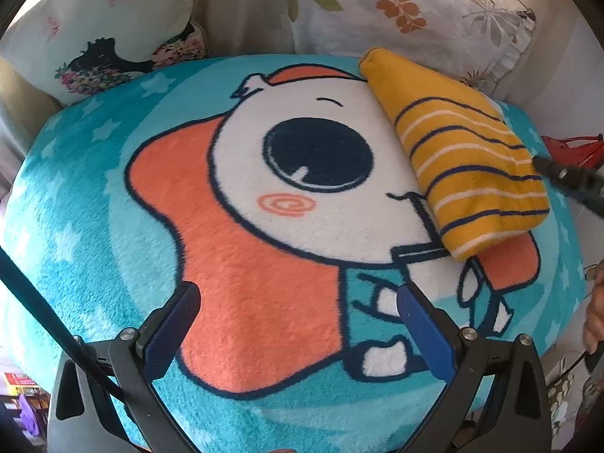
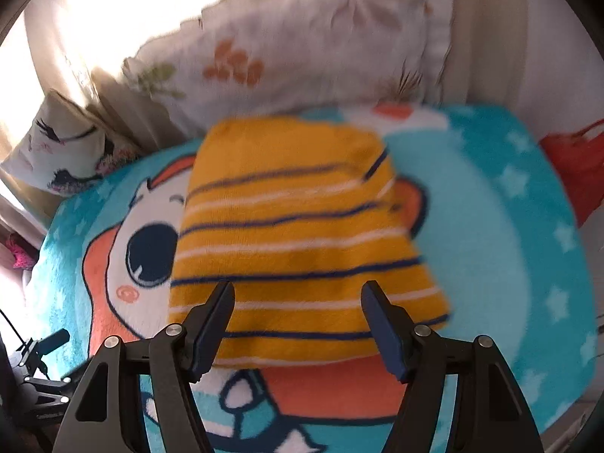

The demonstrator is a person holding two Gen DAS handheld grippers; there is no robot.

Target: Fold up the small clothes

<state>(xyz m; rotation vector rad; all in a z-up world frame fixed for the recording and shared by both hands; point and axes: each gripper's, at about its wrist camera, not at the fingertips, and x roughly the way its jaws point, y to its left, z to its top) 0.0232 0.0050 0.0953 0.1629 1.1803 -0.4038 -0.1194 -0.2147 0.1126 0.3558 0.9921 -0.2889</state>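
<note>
A folded mustard-yellow knit garment [image 2: 302, 249] with thin navy and white stripes lies as a soft, tapering bundle near the far right edge of a plush turquoise blanket [image 1: 75, 226] printed with a big-eyed orange-and-white cartoon figure and pale stars. The right gripper [image 2: 298, 321] hovers released over the garment's near hem, dark blue pads spread, nothing pinched. The left gripper [image 1: 298, 324] gapes wide over bare fleece. Floral cotton pillows [image 1: 396, 11] line the far edge. No writing is legible.

blurred: striped garment [image 2: 302, 249] — right wrist view | cut off: red object [image 1: 573, 147]
</note>
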